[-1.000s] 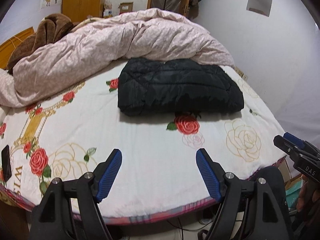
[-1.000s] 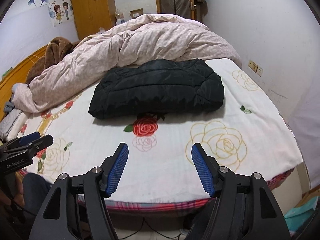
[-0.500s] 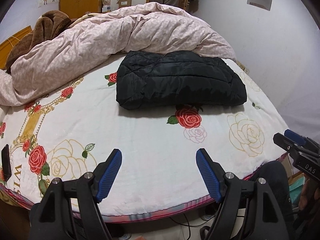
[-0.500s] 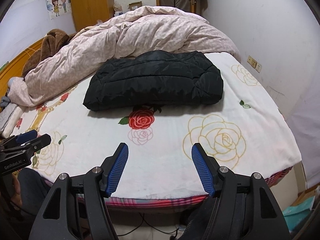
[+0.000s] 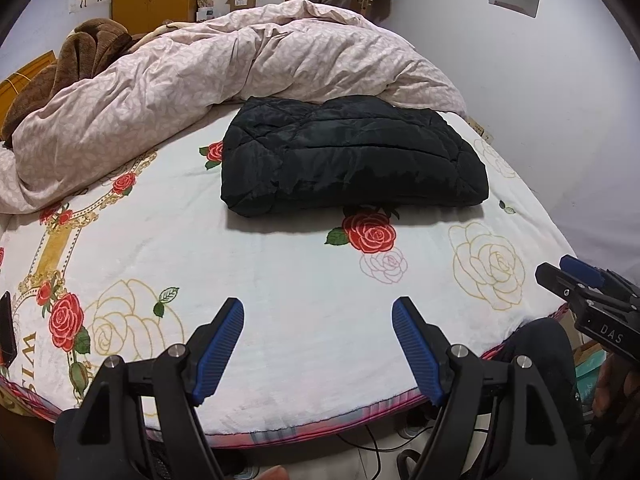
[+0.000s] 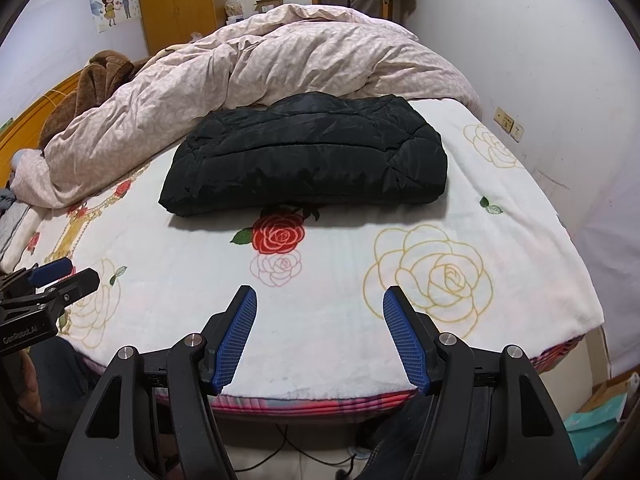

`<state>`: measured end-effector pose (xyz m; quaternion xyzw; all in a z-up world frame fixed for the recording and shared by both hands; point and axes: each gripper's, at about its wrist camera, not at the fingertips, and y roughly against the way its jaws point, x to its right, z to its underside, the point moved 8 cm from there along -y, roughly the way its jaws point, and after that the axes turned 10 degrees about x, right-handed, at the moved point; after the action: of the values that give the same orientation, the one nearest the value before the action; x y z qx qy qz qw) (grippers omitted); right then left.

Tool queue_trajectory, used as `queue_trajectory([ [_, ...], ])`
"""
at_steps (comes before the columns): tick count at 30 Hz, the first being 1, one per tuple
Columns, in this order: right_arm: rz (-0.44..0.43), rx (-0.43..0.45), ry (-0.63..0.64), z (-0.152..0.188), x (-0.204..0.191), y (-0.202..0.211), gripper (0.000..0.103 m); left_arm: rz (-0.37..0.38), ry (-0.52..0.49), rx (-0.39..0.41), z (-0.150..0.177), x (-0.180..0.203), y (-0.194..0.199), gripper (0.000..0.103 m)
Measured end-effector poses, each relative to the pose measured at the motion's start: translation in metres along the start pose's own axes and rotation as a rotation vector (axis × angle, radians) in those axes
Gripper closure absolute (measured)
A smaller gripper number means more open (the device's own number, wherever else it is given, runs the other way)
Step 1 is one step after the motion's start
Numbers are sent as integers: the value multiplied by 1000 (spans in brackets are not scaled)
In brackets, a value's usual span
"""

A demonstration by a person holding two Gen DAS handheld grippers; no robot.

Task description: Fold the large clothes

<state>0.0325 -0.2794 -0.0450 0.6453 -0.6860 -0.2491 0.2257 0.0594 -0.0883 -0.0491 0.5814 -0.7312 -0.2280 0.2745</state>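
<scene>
A black quilted jacket (image 5: 352, 156) lies folded into a thick rectangle on the rose-printed bed sheet (image 5: 280, 280); it also shows in the right wrist view (image 6: 308, 158). My left gripper (image 5: 318, 308) is open and empty, above the bed's near edge, well short of the jacket. My right gripper (image 6: 320, 296) is open and empty, also near the front edge. The right gripper shows at the right of the left view (image 5: 576, 276), and the left gripper at the left of the right view (image 6: 64, 272).
A rumpled pink duvet (image 5: 224, 64) lies heaped behind the jacket, with a brown blanket (image 5: 76, 56) at far left. A dark phone (image 5: 6, 328) lies at the sheet's left edge. A white wall (image 6: 560, 80) runs along the right. Wooden wardrobe (image 6: 180, 4) stands behind.
Both grippers have moved forward and a little higher over the bed, so the jacket looks closer. The jaws stay open and the jacket has not moved.
</scene>
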Motion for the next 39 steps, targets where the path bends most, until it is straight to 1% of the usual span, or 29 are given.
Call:
queue_trajectory([
  [39,5,-8,10,3,0,-4,37,9,8,-12,5,3,-1,25],
])
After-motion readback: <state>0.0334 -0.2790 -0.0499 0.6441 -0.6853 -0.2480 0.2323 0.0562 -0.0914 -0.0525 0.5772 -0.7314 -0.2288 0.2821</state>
